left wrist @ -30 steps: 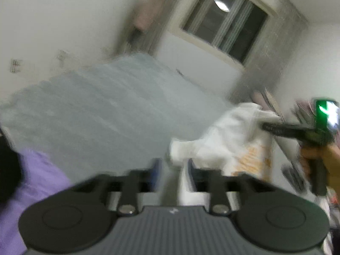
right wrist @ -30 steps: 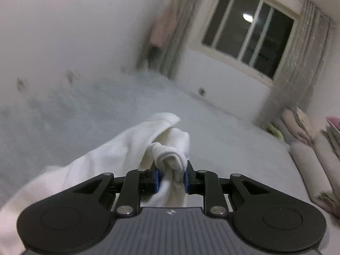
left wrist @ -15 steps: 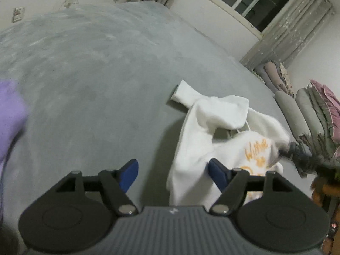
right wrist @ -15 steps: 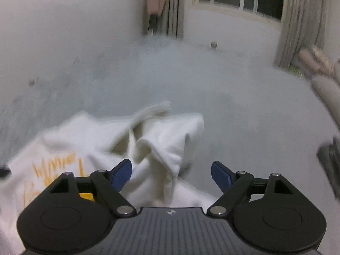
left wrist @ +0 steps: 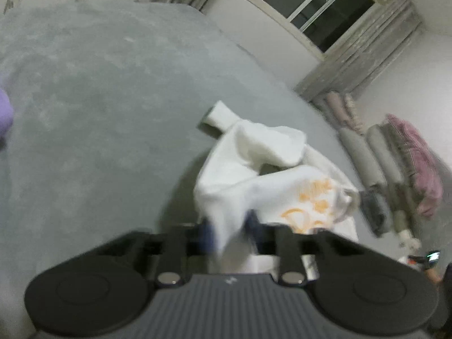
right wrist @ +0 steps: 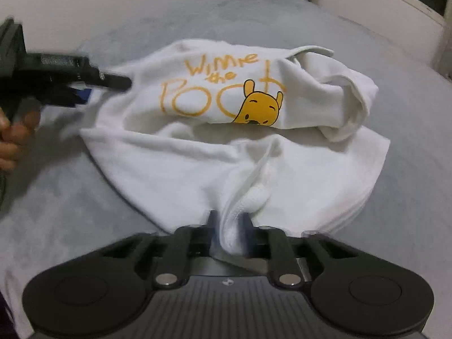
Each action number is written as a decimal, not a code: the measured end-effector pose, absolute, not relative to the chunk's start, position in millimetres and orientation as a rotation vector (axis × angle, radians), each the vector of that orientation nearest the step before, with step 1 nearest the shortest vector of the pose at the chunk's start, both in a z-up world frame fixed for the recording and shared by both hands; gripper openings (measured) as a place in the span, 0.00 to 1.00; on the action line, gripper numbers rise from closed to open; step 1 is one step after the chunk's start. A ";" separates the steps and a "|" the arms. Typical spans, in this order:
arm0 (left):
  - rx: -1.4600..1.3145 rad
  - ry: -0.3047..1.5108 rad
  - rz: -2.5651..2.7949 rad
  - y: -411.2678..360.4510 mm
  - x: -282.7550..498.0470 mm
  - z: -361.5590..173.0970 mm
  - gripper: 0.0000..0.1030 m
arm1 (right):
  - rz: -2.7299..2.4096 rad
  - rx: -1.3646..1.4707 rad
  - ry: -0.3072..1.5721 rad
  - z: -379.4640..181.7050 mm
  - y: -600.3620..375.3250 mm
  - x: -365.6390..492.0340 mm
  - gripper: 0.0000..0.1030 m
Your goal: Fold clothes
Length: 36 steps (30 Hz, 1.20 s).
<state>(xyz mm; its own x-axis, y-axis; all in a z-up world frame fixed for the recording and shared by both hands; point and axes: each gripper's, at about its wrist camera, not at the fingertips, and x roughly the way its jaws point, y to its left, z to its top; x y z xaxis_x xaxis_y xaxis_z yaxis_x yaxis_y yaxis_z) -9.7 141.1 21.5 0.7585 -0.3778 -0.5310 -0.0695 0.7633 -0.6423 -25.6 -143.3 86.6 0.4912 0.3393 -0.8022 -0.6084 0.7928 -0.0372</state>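
A white shirt (right wrist: 214, 152) with an orange and yellow cartoon bear print lies crumpled on the grey bed cover (right wrist: 409, 130). In the right wrist view my right gripper (right wrist: 230, 226) is closing its jaws on a bunched fold at the shirt's near edge, and the pads press the cloth. In the left wrist view my left gripper (left wrist: 228, 228) is also closing, with a hanging fold of the shirt (left wrist: 254, 186) pinched between its blurred pads. The left gripper (right wrist: 113, 83) shows again at the shirt's left edge in the right wrist view, held by a hand (right wrist: 14, 130).
A purple garment (left wrist: 4, 113) lies at the bed's left edge. Rolled grey and pink bedding (left wrist: 395, 163) is stacked along the right wall. A dark window (left wrist: 319, 8) with curtains is behind the bed. Bare grey cover (left wrist: 99, 99) stretches to the left.
Both grippers stood open half a second ago and have now closed on folds of the white shirt. The right gripper dropped lower and moved to the shirt's near edge.
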 end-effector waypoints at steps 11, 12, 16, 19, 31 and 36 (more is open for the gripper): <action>-0.715 0.546 -0.154 193.0 -25.6 55.0 0.11 | 0.969 -0.236 0.770 146.7 -94.2 -185.8 0.09; -0.698 0.568 -0.169 194.4 -24.8 55.9 0.12 | 1.018 -0.248 0.777 145.8 -84.5 -199.6 0.09; -0.606 0.603 -0.099 200.3 -22.6 57.6 0.15 | 1.191 -0.310 0.824 129.2 -54.7 -210.8 0.07; -0.614 0.602 -0.104 206.0 -21.8 58.7 0.25 | 1.092 -0.336 0.763 135.5 -58.9 -182.6 0.14; -0.424 0.661 -0.227 182.0 49.3 79.2 0.62 | 0.474 -0.139 0.749 131.0 -146.8 55.1 0.60; -0.352 0.706 -0.296 152.1 87.3 66.8 0.65 | 0.411 -0.203 0.834 87.6 -140.7 101.2 0.60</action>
